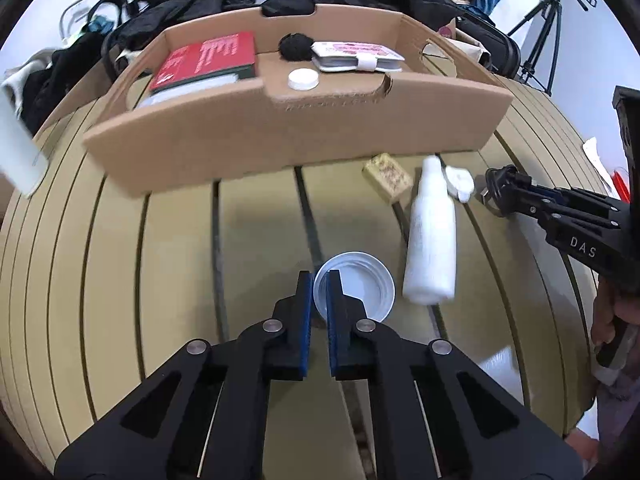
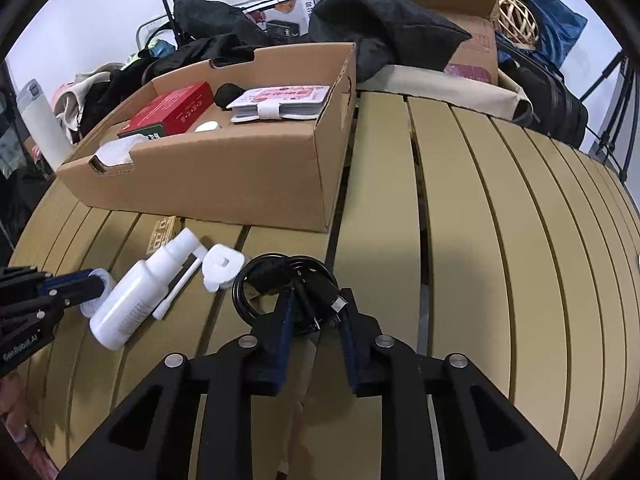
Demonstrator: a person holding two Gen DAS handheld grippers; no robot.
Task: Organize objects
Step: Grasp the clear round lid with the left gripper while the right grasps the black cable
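Observation:
My left gripper point(image 1: 319, 280) is shut on the rim of a white round lid point(image 1: 360, 290), held just above the slatted table; it also shows in the right wrist view point(image 2: 90, 280). My right gripper point(image 2: 316, 304) is closed on a coiled black cable point(image 2: 288, 280); in the left wrist view it point(image 1: 496, 192) sits at the right. A white spray bottle point(image 1: 432, 240) lies on its side between them, with a white cap point(image 1: 460, 182) beside it. The cardboard box point(image 1: 304, 136) holds a red book point(image 1: 208, 60), a white notebook point(image 1: 356, 56), a black ball and a white lid point(image 1: 303, 79).
A small tan packet point(image 1: 387, 175) lies by the box's front wall. Black bags and clothes point(image 2: 360, 20), another carton point(image 2: 460, 8) and a tripod point(image 1: 548, 28) crowd the far side. A white tumbler point(image 2: 40, 120) stands at the left.

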